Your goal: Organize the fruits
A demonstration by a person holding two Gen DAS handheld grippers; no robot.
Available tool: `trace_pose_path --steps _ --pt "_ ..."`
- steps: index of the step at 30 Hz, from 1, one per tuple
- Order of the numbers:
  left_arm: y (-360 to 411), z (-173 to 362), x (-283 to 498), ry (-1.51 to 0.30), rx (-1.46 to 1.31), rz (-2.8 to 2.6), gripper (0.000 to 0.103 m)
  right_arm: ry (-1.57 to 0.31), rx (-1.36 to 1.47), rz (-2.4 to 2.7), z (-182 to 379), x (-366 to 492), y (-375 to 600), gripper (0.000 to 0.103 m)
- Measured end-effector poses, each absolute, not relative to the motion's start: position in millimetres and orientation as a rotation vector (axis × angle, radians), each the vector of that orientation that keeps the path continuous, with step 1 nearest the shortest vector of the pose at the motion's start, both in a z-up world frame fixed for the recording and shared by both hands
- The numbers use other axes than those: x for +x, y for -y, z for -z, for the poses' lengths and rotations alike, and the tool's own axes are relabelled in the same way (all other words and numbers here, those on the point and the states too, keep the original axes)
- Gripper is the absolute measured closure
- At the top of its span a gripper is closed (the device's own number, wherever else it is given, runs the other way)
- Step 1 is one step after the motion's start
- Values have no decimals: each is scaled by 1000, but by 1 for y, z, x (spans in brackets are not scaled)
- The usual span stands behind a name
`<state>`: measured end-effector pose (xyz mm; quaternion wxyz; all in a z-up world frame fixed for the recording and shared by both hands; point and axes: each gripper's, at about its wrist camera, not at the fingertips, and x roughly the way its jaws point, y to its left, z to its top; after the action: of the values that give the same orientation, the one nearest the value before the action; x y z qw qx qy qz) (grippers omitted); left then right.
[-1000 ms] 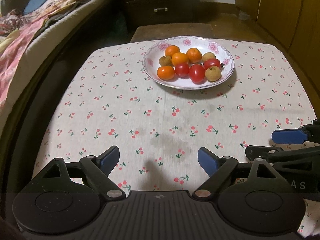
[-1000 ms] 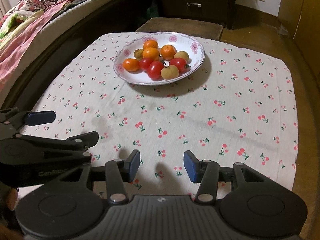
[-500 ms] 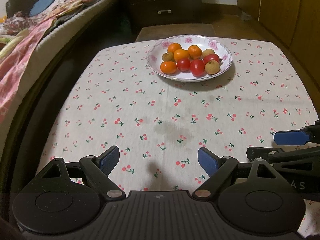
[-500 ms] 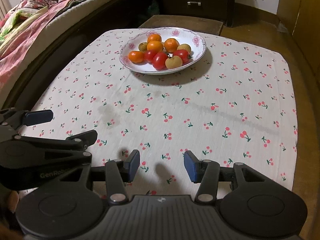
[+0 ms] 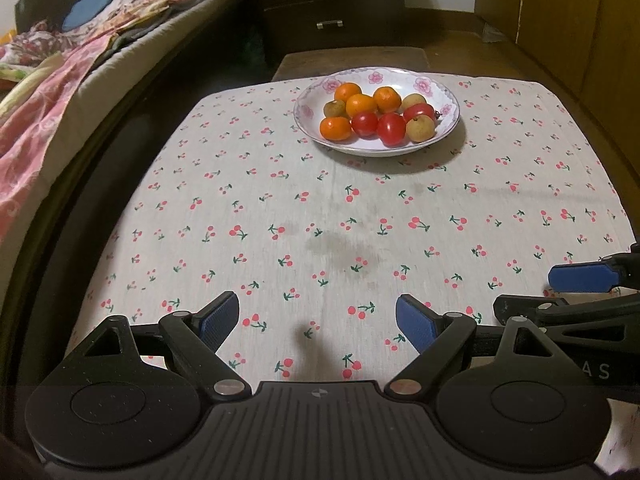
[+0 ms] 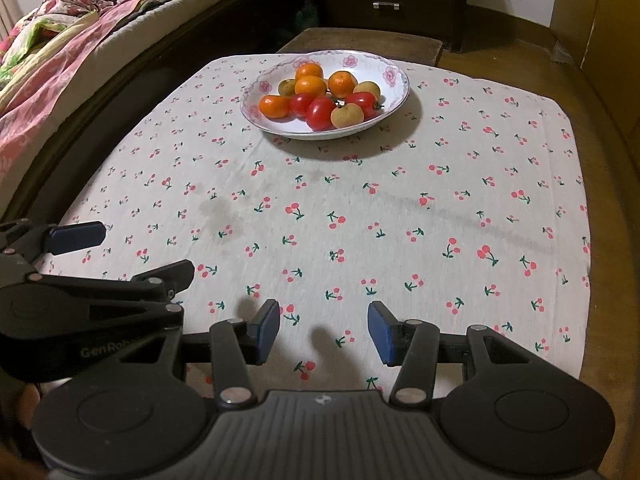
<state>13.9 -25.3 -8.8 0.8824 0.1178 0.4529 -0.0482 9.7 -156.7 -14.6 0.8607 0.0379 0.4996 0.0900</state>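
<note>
White cherry-print cloth [image 5: 360, 208] covers the counter, and at its far end sits a floral-rimmed plate [image 5: 448, 98] with all the fruit piled together: four oranges [image 5: 336, 128], three red tomatoes [image 5: 391, 128] and three small tan fruits [image 5: 420, 128]. My left gripper [image 5: 318, 318] hovers over the near end, its jaws spread wide with nothing between them. My right gripper [image 6: 323, 326] hangs just beside it, jaws parted less widely and also empty. Both are well apart from the plate. A bed [image 6: 60, 52] lies along the left
</note>
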Motion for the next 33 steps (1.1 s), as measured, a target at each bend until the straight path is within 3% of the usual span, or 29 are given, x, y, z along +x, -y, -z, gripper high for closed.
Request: trace_pose_path --steps 10,14,33 --pt "24 4 9 -920 242 91 14 -1033 86 -197 9 7 156 55" --pt "24 3 7 -921 225 95 19 -1028 83 -200 8 7 155 55" --pt "25 6 8 -933 233 107 19 -1037 83 -204 12 7 155 55"
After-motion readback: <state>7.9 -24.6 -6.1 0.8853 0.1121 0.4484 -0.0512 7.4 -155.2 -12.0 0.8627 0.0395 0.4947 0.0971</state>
